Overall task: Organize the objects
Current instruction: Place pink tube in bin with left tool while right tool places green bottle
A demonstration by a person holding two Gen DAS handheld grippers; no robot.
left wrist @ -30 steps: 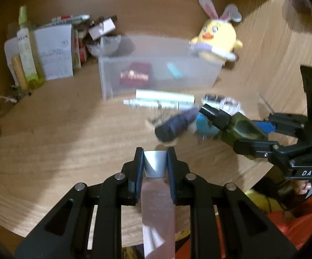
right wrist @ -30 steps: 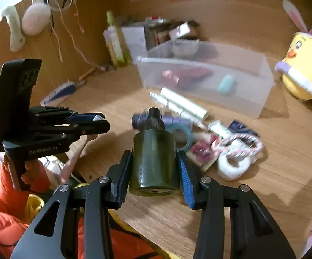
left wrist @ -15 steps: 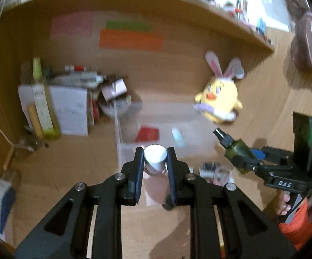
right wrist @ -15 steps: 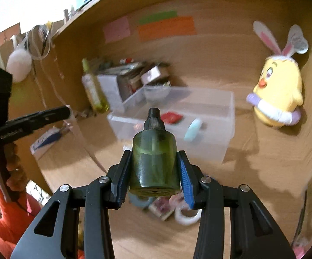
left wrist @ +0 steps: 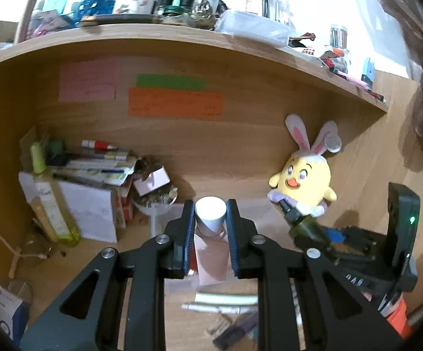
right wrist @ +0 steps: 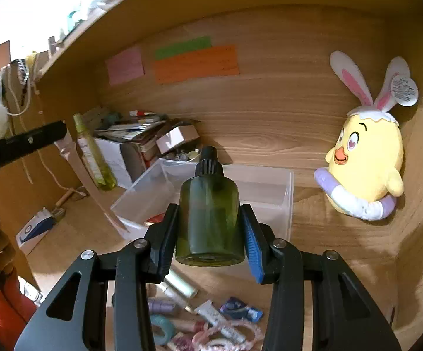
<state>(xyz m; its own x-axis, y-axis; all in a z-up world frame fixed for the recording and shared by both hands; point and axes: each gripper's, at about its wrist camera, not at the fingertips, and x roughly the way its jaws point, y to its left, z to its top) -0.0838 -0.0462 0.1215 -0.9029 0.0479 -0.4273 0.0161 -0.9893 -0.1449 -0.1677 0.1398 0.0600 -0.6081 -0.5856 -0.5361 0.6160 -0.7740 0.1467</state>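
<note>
My left gripper [left wrist: 210, 219] is shut on a pink tube with a white cap [left wrist: 210, 213], held up in the air over the desk. My right gripper [right wrist: 210, 225] is shut on a dark green spray bottle [right wrist: 210, 204] with a black nozzle; it also shows in the left wrist view [left wrist: 308, 228]. A clear plastic bin [right wrist: 287, 193] sits on the desk below and ahead of both grippers, with a red item inside. The pink tube also shows in the right wrist view [right wrist: 94, 193], at the left, hanging down from the left gripper.
A yellow chick plush [right wrist: 366, 163] leans on the right wall. A tall yellow bottle [right wrist: 94, 158], boxes and papers [left wrist: 88, 204] crowd the back left corner. Tubes, tape and a pink cord [right wrist: 211, 321] lie on the desk front. A loaded shelf [left wrist: 182, 38] runs overhead.
Both grippers have risen from desk level with their objects and now point toward the back wall; the loose items have dropped low in both views.
</note>
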